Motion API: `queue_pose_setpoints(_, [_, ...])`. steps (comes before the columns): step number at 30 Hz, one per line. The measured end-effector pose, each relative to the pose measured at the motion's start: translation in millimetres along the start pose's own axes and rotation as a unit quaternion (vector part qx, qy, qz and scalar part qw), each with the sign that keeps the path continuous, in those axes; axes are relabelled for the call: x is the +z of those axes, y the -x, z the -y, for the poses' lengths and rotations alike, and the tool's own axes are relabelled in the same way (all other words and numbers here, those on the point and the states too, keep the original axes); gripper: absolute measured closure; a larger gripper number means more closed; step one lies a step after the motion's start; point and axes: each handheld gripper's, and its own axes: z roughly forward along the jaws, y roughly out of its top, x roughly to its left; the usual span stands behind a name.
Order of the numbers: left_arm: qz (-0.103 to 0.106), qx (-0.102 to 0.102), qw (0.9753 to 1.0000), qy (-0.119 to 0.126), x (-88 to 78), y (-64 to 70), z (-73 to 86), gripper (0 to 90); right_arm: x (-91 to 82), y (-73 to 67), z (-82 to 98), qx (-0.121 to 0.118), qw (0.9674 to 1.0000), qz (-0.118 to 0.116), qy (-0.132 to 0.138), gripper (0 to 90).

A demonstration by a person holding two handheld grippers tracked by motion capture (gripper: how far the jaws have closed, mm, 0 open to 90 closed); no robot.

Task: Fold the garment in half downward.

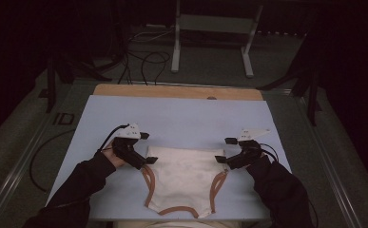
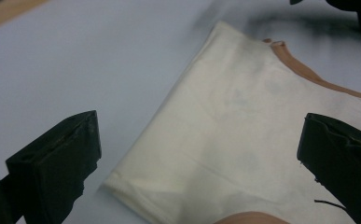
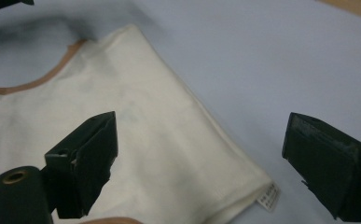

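Note:
A cream sleeveless top (image 1: 184, 178) with brown trim lies flat on the pale blue table (image 1: 181, 118), its folded edge toward the far side. My left gripper (image 1: 146, 159) hovers at the top's far left corner, jaws spread wide and empty. In the left gripper view the cream cloth (image 2: 243, 130) lies between and beyond the jaws of that gripper (image 2: 199, 161). My right gripper (image 1: 219, 159) sits at the far right corner, also open. The right gripper view shows that gripper (image 3: 201, 161) astride the cloth corner (image 3: 169, 140), with a small white label (image 3: 271, 196) at the cloth's edge.
A wooden strip (image 1: 177, 91) runs along the table's far edge. Beyond it stand a white metal frame (image 1: 212, 28) and loose cables (image 1: 143, 61) on the floor. Dark stands flank the table at both sides. Bare blue surface lies beyond the garment.

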Motion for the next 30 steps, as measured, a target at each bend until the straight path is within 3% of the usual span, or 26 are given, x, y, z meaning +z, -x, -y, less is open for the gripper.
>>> queue_pose_setpoints(2, [0.000,-0.008,0.9998,-0.016,2.7,-4.3,3.0,0.4,2.4,3.6,4.1,0.008,1.0000,-0.001,-0.005,10.3])
queue_pose_setpoints(3, [-0.003,-0.014,0.9991,-0.041,5.8,-7.2,5.3,0.4,3.3,5.2,6.0,0.012,0.9999,0.000,-0.007,10.3])
queue_pose_setpoints(5, [-0.026,-0.005,0.9978,-0.061,10.7,-9.2,9.8,0.4,6.4,8.6,10.8,0.010,0.9998,0.004,-0.013,10.4])
queue_pose_setpoints(6, [-0.028,-0.007,0.9972,-0.069,12.9,-11.4,11.9,2.1,7.1,9.1,12.2,0.010,0.9998,0.004,-0.014,10.3])
queue_pose_setpoints(7, [-0.020,-0.018,0.9975,-0.066,15.1,-14.7,14.5,4.7,8.4,9.3,13.8,0.010,0.9998,0.005,-0.016,10.3])
queue_pose_setpoints(10, [-0.012,-0.026,0.9974,-0.066,20.0,-19.4,18.1,9.2,13.4,8.5,17.1,0.002,0.9988,0.030,-0.039,10.4])
queue_pose_setpoints(16, [-0.012,-0.031,0.9966,-0.075,29.6,-28.7,22.4,12.5,21.7,15.3,24.9,0.028,0.9979,0.024,-0.054,10.3])
queue_pose_setpoints(22, [-0.020,-0.017,0.9957,-0.089,37.2,-33.7,28.0,23.2,31.0,22.6,31.8,0.042,0.9951,0.043,-0.078,18.5])
queue_pose_setpoints(25, [-0.019,-0.013,0.9956,-0.091,38.9,-33.6,28.9,29.5,34.3,22.8,33.4,0.042,0.9942,0.042,-0.090,24.9])
queue_pose_setpoints(30, [-0.037,0.010,0.9942,-0.101,43.0,-33.5,31.5,37.1,35.3,21.2,32.9,0.035,0.9937,0.044,-0.097,28.8])
